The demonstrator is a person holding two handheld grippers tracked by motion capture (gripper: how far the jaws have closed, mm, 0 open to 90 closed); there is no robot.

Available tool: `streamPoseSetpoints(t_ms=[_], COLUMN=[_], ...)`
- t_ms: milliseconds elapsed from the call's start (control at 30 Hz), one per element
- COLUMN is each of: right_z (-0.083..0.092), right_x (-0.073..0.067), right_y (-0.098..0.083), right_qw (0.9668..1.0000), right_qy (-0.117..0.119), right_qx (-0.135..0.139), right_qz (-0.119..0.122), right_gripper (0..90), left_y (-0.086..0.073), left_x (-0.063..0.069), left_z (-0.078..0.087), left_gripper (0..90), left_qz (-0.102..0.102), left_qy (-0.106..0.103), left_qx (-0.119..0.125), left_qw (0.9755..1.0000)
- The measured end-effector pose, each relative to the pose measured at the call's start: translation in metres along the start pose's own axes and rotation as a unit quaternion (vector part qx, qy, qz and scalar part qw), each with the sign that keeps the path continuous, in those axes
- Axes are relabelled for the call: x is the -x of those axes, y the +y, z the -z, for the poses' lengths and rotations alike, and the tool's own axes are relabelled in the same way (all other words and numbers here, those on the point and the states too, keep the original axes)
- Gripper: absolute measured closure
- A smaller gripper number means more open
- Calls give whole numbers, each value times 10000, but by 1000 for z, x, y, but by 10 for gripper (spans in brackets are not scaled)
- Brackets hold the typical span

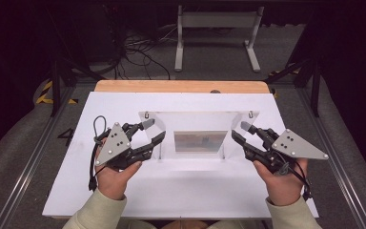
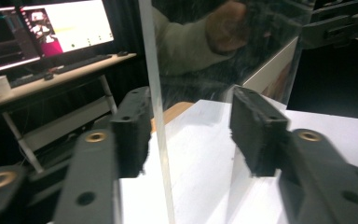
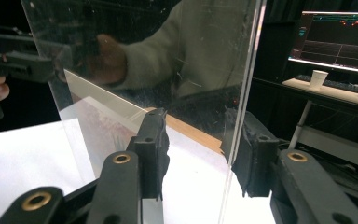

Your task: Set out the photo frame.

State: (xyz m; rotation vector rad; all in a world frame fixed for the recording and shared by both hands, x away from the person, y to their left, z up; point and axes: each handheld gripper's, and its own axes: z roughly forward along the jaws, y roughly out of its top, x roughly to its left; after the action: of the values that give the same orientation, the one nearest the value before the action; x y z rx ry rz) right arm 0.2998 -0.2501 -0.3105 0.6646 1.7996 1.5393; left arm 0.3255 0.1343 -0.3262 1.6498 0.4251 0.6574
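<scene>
A clear acrylic box (image 1: 198, 119) with slanted side walls stands on the white board (image 1: 181, 191), with two small screws on its top edge. My left gripper (image 1: 156, 130) straddles the box's left wall; in the left gripper view that clear wall (image 2: 161, 154) rises between the pads, close to the left pad (image 2: 130, 135) and apart from the right one. My right gripper (image 1: 239, 131) straddles the right wall. In the right gripper view that wall's edge (image 3: 240, 116) stands right beside the right pad (image 3: 251, 154), with a wide gap to the left pad. Both grippers (image 2: 193, 135) (image 3: 200, 149) are open.
The board lies on a wooden table (image 1: 181, 86). A brownish panel (image 1: 200, 141) shows at the box's bottom. Beyond the table are a white frame stand (image 1: 217, 28) and cables on the floor. Desks with monitors and a paper cup (image 2: 0, 85) (image 3: 318, 78) stand to the sides.
</scene>
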Motion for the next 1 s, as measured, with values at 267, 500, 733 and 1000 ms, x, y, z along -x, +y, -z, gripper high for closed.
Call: streamPoseSetpoints(t_ms=[267,500,733,1000], right_z=[-8,-25,-46,-62], right_x=[8,20,27,36], right_y=[0,1,-9,-26], right_qw=[9993,9989,9984,9971], right_qy=[-9,-77,-75,-157], right_qx=[113,20,-96,-308], right_qz=[-355,-467,-555,-683], right_gripper=[580,550,491,427], left_y=[-8,-32,-64,-84], left_x=[-10,-18,-27,-30], left_z=[10,19,19,26], left_gripper=[394,387,385,368], left_qz=[137,431,780,926], left_qy=[263,274,263,283], left_qx=[-209,-591,-1012,-1364], left_qw=[9993,9969,9915,9859])
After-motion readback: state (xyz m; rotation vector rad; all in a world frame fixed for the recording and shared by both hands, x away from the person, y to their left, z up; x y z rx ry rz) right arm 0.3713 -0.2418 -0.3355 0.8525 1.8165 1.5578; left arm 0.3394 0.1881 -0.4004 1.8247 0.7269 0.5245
